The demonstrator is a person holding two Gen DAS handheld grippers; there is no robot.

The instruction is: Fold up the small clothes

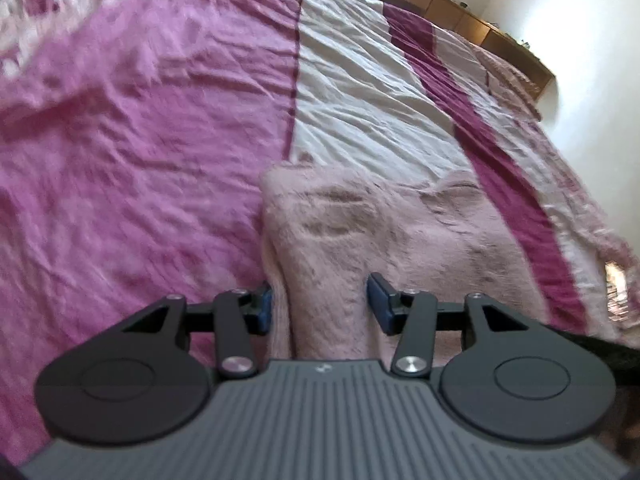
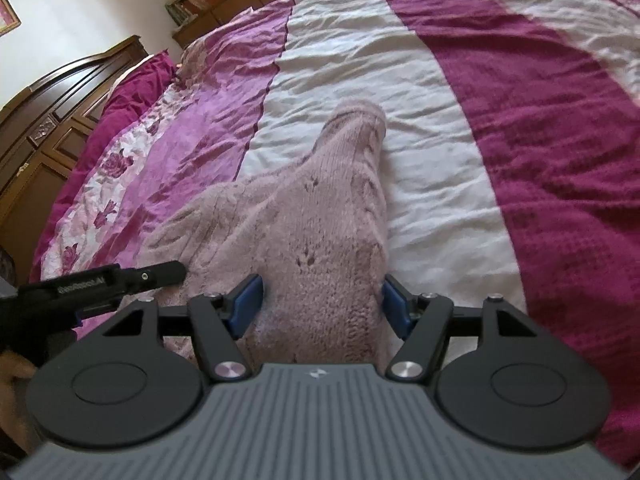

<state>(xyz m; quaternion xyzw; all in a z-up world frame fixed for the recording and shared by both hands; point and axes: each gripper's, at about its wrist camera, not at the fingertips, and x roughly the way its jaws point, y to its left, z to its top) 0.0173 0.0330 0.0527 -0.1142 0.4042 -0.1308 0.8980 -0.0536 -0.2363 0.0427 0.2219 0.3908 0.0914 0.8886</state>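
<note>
A pale pink knitted sweater [image 1: 380, 232] lies on the bedspread; it also shows in the right wrist view [image 2: 304, 216] with one sleeve [image 2: 356, 132] stretched away from me. My left gripper [image 1: 320, 304] is open, its blue pads either side of the sweater's near left edge fold. My right gripper [image 2: 322, 304] is open, its pads straddling the near end of the sweater. The left gripper's body [image 2: 100, 284] shows at the left of the right wrist view, over the sweater's left part.
The bedspread has pink [image 1: 140, 140], cream [image 2: 420, 184] and dark magenta [image 2: 540, 128] bands. A wooden headboard [image 2: 52, 112] stands at the far left. A wooden shelf unit [image 1: 480, 28] runs along the far side by the white wall.
</note>
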